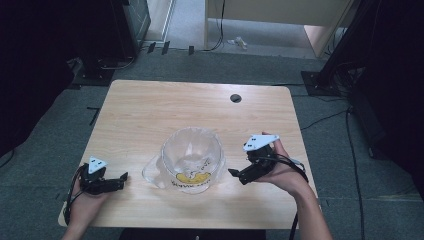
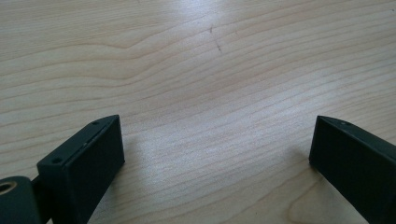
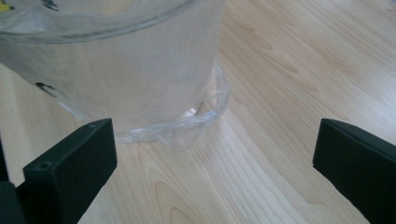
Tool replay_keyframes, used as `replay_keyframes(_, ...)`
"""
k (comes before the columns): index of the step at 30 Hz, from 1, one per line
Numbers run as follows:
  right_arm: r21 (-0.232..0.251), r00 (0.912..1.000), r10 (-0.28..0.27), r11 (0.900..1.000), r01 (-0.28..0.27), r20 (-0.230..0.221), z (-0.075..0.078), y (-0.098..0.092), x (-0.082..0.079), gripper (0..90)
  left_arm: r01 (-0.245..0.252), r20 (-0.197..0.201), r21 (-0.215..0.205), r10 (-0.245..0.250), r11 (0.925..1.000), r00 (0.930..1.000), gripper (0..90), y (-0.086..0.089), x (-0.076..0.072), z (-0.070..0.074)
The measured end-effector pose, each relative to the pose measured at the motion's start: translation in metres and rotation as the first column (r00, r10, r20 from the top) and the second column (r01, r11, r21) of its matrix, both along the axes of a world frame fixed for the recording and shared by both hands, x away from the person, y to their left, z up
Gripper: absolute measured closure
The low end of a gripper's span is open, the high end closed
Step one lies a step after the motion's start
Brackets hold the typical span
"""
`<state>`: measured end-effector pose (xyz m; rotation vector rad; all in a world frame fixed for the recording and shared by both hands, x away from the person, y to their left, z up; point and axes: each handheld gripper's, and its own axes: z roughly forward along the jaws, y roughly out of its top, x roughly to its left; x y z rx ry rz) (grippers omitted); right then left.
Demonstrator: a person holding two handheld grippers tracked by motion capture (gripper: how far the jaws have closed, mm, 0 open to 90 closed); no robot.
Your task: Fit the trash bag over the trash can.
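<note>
Clear plastic bag (image 1: 192, 160) standing open, lower middle of the high view, on the wooden table (image 1: 150, 110). Yellow print on the near side, loose flap of film trailing off at the lower left. Close up at the upper left of the right gripper view too (image 3: 116, 70), crumpled bottom edge flat against the wood.

Right gripper (image 1: 235, 174) just right of the bag, right of center in the frame, jaws wide apart, nothing between them, not touching the film. Left gripper (image 1: 122, 176) off at lower left, well apart from the bag, jaws also spread wide over bare wood, holding nothing.

Likely trouble from here: super flimsy and light, so any nudge from the right jaws probably tips or collapses it, or slides it toward the left instead of getting a grip. Pinching just one thin layer could slip out or crush the opening shut. No support on the far side with the left one parked that far off. See-through film also easy to misjudge.

Count: one bag, one table, two grippers, one dark round hole (image 1: 235, 98) near the table's upper right.
</note>
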<state>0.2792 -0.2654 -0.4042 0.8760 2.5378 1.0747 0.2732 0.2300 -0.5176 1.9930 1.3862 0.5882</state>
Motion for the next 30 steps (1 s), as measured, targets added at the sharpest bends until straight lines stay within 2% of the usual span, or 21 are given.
replay_keyframes(2, 0.007, 0.9995, -0.030, 1.000, 0.030, 0.012, -0.004, -0.003, 0.000, 0.0, 0.000, 0.000, 0.000, 0.000, 1.0000, 1.0000, 2.6, 0.000, 0.000, 0.000)
replay_keyframes(8, 0.010, 0.9982, -0.059, 0.998, 0.059, 0.008, -0.013, -0.009, -0.002, 0.0, 0.000, 0.000, 0.000, 0.000, 1.0000, 1.0000, 2.6, 0.000, 0.000, 0.000)
replay_keyframes(12, 0.019, 0.9934, -0.115, 0.993, 0.115, 0.002, -0.024, -0.019, -0.003, 0.0, 0.000, 0.001, 0.000, 0.000, 1.0000, 1.0000, 2.6, 0.000, 0.000, 0.000)
replay_keyframes(20, 0.035, 0.9859, -0.167, 0.985, 0.167, -0.010, -0.038, -0.031, -0.005, 0.0, 0.000, 0.000, 0.000, 0.000, 1.0000, 1.0000, 2.5, 0.000, 0.000, 0.000)
replay_keyframes(23, 0.043, 0.9815, -0.191, 0.981, 0.191, -0.014, -0.043, -0.037, -0.006, 0.0, 0.000, 0.000, 0.000, 0.000, 1.0000, 1.0000, 2.6, 0.000, 0.000, 0.000)
replay_keyframes(27, 0.060, 0.9700, -0.242, 0.968, 0.243, -0.016, -0.053, -0.047, -0.007, 0.0, 0.000, 0.000, 0.000, 0.000, 1.0000, 1.0000, 2.6, 0.000, 0.000, 0.000)
replay_keyframes(28, 0.060, 0.9700, -0.242, 0.968, 0.243, -0.016, -0.053, -0.047, -0.007, 0.0, 0.000, 0.000, 0.000, 0.000, 1.0000, 1.0000, 2.6, 0.000, 0.000, 0.000)
replay_keyframes(29, 0.067, 0.9673, -0.253, 0.965, 0.253, -0.019, -0.055, -0.050, -0.008, 0.0, 0.000, 0.000, 0.000, 0.000, 1.0000, 1.0000, 2.6, 0.000, 0.000, 0.000)
replay_keyframes(30, 0.072, 0.9610, -0.275, 0.958, 0.277, -0.027, -0.060, -0.055, -0.008, 0.0, 0.000, 0.000, 0.000, 0.000, 1.0000, 1.0000, 2.6, 0.000, 0.000, 0.000)
